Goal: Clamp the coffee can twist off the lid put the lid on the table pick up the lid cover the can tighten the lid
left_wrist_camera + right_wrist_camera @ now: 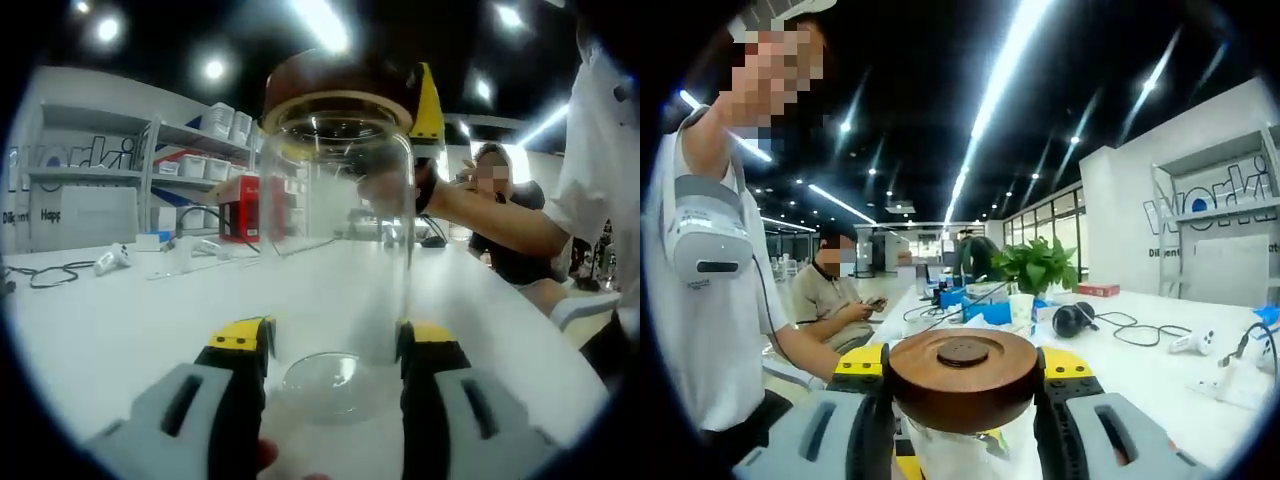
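Can [340, 240], clear glass, upright on white tabletop [130, 320]: left gripper view. Left gripper [335, 350] at the can's lower part, yellow-tipped jaws pressed against both sides of the glass, pinching it just above the base. Lid [345, 85], brown wood, sits on the can's mouth. Right gripper [428, 105] at the lid, one yellow jaw showing along the lid's right edge; a hand [395, 185] seen through and behind the glass, arm [500, 215] in a white sleeve running off to the right. Seated person behind that arm. Farther on the tabletop: red box [250, 205], black cable [50, 272], small white devices [115, 258]. Shelving with white bins [225, 120] along the back wall.

Right gripper view: lid [963, 375] seen from above and the side, round, with a shallow disc at the centre. Right gripper [965, 375], yellow-tipped jaws closed against the lid's left and right edges, pinching it. Can [965, 445] below the lid, glass rim showing between the jaws. Tabletop [1160, 375] stretches away to the right, bearing black headphones [1072, 320], potted plant [1037, 265], paper cup [1021, 308], blue boxes [985, 312], white controller [1190, 342]. Person in white shirt [710, 330] at left with a grey armband device [705, 240]; seated person [835, 300] beyond. Strip lights across a dark ceiling.
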Action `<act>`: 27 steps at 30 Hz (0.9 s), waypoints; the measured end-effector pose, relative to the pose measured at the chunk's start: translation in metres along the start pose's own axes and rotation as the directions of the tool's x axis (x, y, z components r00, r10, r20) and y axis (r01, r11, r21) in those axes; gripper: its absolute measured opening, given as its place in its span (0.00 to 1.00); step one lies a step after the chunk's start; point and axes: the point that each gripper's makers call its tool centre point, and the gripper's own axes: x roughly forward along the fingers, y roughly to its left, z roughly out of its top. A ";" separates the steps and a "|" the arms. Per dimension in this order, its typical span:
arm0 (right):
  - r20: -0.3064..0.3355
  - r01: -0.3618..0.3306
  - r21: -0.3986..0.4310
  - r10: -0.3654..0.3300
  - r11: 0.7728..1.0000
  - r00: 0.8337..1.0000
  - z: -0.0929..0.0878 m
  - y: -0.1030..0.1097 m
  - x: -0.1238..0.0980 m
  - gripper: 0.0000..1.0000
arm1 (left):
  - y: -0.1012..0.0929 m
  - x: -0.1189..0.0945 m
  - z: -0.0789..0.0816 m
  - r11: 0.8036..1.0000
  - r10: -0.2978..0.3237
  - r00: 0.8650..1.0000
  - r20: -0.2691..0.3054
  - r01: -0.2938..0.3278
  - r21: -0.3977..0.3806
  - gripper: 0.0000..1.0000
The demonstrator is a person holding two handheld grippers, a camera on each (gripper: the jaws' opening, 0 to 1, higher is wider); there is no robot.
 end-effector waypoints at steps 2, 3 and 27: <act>0.007 0.000 0.013 0.000 1.000 1.000 0.000 -0.001 0.000 0.50 | 0.000 0.000 0.000 1.000 0.000 1.000 0.000 0.000 0.000 0.43; 0.007 0.001 0.013 -0.001 1.000 1.000 0.000 -0.001 0.000 0.50 | 0.000 0.000 0.000 1.000 0.000 1.000 0.000 0.000 0.000 0.43; 0.025 0.011 0.005 -0.011 1.000 1.000 0.008 -0.003 0.001 0.49 | 0.000 0.000 0.000 1.000 0.004 1.000 0.000 -0.004 0.001 0.44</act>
